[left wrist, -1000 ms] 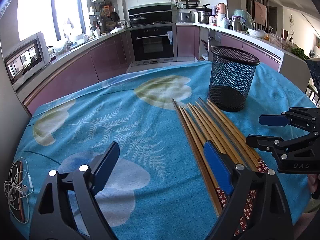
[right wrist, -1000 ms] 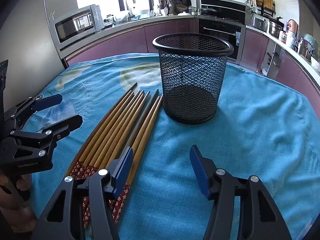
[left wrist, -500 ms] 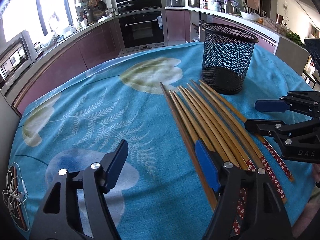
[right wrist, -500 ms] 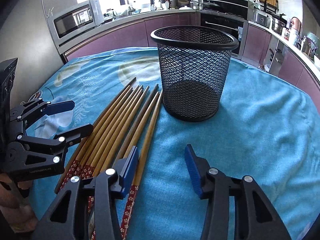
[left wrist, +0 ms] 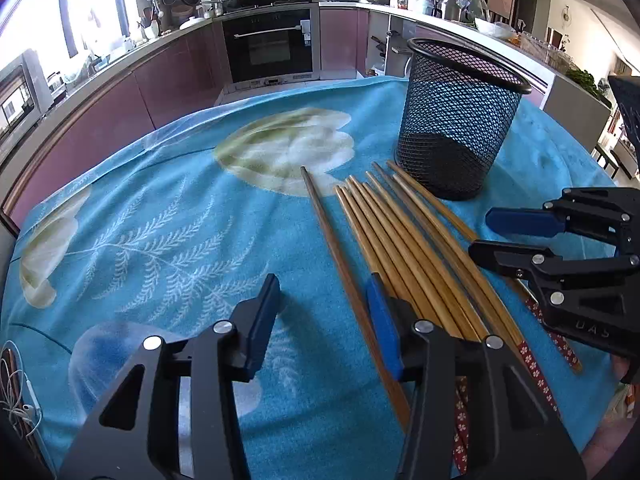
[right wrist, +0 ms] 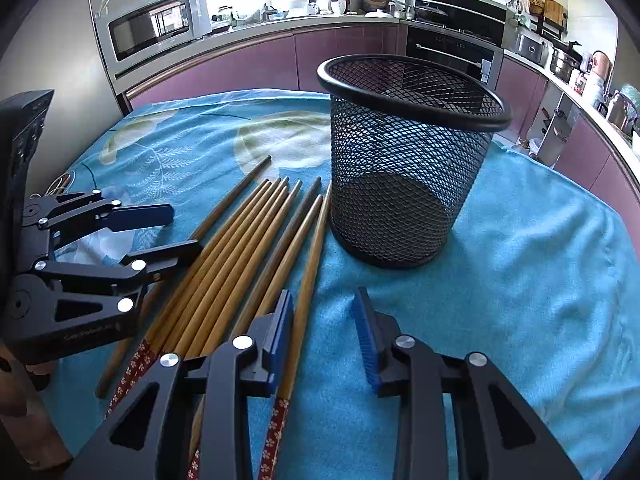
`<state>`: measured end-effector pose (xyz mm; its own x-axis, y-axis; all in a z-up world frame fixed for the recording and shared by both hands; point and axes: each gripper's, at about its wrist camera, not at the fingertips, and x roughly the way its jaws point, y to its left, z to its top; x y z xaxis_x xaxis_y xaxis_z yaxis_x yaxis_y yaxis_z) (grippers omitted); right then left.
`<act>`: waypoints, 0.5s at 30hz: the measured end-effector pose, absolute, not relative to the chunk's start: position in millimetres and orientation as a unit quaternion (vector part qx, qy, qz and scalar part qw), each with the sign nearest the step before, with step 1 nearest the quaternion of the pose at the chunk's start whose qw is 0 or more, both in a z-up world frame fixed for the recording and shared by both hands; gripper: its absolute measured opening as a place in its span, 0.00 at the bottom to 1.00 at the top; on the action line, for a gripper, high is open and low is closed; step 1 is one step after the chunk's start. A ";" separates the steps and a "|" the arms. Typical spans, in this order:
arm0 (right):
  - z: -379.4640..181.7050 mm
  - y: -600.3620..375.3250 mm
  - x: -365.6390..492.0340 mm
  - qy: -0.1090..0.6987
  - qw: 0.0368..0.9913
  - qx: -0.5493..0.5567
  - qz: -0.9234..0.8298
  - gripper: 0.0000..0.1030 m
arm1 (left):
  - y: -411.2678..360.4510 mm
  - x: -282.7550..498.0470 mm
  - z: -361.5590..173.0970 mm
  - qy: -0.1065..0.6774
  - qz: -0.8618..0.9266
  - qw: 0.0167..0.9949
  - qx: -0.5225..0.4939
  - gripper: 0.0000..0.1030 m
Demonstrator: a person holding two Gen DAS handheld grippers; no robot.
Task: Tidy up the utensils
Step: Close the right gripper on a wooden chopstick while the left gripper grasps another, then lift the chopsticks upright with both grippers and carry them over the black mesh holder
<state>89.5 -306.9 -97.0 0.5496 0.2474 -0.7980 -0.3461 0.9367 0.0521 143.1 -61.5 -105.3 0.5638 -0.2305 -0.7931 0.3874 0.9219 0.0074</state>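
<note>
Left gripper low over the blue cloth, jaws part open and closing. The outermost chopstick ran between its fingers; pads not yet pressing on it, nothing held.

Right gripper narrower, jaws also closing. The chopstick at the other edge of the row lay just inside its left finger, seemingly not clamped; could not tell for sure.

The rest of the bundle lay between the two grippers, tips pointing ahead of the fingers toward the mesh cup, which stood upright and empty just past the tips.

Step in hand, as I judged it: each gripper pinching one stick off its edge of the row. Best to close squarely across the shaft near the patterned end, taking one stick only, then lift clear before tilting tip-down over the cup rim.

Count: one mesh cup; chopsticks about nine or ten, the near ends hidden under the fingers, so not exact.
</note>
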 end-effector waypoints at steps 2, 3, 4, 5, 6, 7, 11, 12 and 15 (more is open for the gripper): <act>-96.6 -307.0 90.1 0.447 0.875 -0.046 0.179 0.11 | -64.9 147.9 -104.5 0.435 -0.178 0.878 0.091 0.30; -96.5 -307.4 90.2 0.449 0.874 -0.041 0.182 0.07 | -66.4 149.1 -104.5 0.437 -0.180 0.877 0.089 0.23; -96.2 -308.4 90.3 0.449 0.874 -0.037 0.183 0.07 | -68.4 150.5 -104.5 0.438 -0.182 0.876 0.088 0.20; -96.3 -309.0 89.6 0.450 0.873 -0.032 0.186 0.07 | -70.6 151.6 -104.1 0.438 -0.182 0.876 0.088 0.16; -96.0 -310.5 89.2 0.450 0.872 -0.025 0.191 0.06 | -72.0 151.0 -103.9 0.439 -0.181 0.876 0.085 0.12; -95.5 -312.1 88.7 0.450 0.872 -0.019 0.194 0.06 | -72.7 151.0 -103.5 0.440 -0.180 0.876 0.080 0.12; -90.9 -314.5 83.6 0.443 0.873 -0.014 0.203 0.05 | -70.0 152.2 -101.8 0.444 -0.175 0.877 0.055 0.08; -88.9 -315.4 82.0 0.441 0.873 -0.012 0.207 0.05 | -68.2 151.6 -101.3 0.444 -0.174 0.877 0.051 0.08; -81.1 -317.8 77.8 0.429 0.877 -0.009 0.215 0.05 | -63.5 148.0 -94.3 0.438 -0.176 0.881 0.042 0.07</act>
